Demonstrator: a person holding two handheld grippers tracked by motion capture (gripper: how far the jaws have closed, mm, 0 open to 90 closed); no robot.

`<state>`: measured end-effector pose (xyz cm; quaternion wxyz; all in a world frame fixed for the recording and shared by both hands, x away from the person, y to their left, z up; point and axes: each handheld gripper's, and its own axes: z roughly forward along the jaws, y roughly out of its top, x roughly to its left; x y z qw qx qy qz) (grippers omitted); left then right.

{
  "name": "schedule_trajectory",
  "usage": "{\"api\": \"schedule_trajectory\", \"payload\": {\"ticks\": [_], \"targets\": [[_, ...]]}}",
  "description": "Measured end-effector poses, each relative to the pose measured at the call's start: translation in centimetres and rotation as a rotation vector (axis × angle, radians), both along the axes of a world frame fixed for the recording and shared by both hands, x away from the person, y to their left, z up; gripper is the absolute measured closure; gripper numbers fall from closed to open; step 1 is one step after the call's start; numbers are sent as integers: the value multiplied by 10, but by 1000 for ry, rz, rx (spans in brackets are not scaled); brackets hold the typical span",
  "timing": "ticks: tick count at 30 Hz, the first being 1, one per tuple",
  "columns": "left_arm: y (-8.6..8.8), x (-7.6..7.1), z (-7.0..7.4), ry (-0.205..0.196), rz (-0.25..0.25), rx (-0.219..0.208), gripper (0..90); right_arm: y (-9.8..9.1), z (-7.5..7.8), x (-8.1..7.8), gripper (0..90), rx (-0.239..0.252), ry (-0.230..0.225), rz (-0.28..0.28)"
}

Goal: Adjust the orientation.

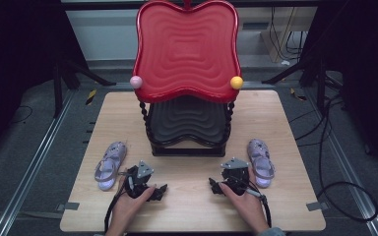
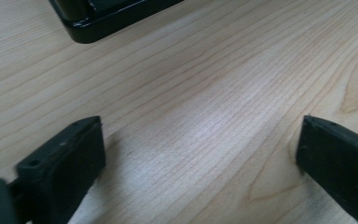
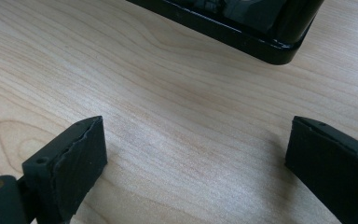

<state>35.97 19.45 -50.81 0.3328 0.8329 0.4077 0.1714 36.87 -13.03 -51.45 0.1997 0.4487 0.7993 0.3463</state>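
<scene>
Sandals are what we take to be the work here, and we place everything against the two-tier stand (image 1: pixel 187 98) at the middle of the table (image 1: pixel 192 206). Left of the stand's base lies the left sandal (image 1: pixel 110 165), flat on the wood with its toe pointing away from us. Just beside it, toward the stand's front, our left gripper (image 1: pixel 161 190) rests low over the table, jaws spread wide with nothing between them; the left gripper view has bare wood between the two pads and the stand's black foot (image 2: pixel 107 21) further off. In front of the stand on the other side, our right gripper (image 1: pixel 212 186) sits the same way, jaws apart and empty, and the right sandal (image 1: pixel 260 161) lies just beside it, right of the stand's base. We judge the main risk to be the grip itself: the sandals look soft and strappy, so jaws closing on a thin strap could let the shoe swing, twist or slip free on the lift. A second risk is the stand, since its red upper tray (image 1: pixel 187 46) overhangs the dark lower shelf (image 1: pixel 187 125), and a raised shoe or gripper could knock that rim or the twisted posts. A careless sideways reach might also push a sandal along the wood toward the table edge.
</scene>
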Motion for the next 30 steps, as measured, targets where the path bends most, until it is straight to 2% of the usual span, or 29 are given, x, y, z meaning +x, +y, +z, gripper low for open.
{"api": "schedule_trajectory", "payload": {"ticks": [2, 6, 10, 14, 16, 20, 24, 26, 27, 28, 30], "targets": [[1, 0, 7, 17, 8, 1, 78, 0, 0, -1, 54, 2, 2, -7], [7, -4, 29, 18, 23, 58, 74, 0, 0, -1, 55, 1, 0, -1], [21, -6, 57, 29, 53, 80, 73, -1, 0, -2, 55, 3, 1, 0], [47, -7, 83, 1, 111, 103, 95, -2, 0, -3, 55, 3, -1, 9], [63, -6, 94, -4, 146, 106, 142, -2, 0, -3, 56, 4, 0, 9], [96, -1, 111, 26, 203, 106, 206, -2, 0, -3, 55, 4, 0, 10], [123, 6, 119, 59, 237, 106, 265, -2, 0, -3, 55, 4, 0, 10], [136, 11, 117, 88, 253, 104, 310, -2, 0, -3, 55, 4, 0, 10], [136, 11, 117, 88, 253, 104, 328, -2, 0, -3, 55, 4, 0, 10], [143, 16, 114, 115, 267, 110, 349, -2, 0, -3, 56, 4, 0, 10], [149, 20, 109, 146, 279, 120, 386, -2, 0, -3, 56, 4, -1, 11]]}}
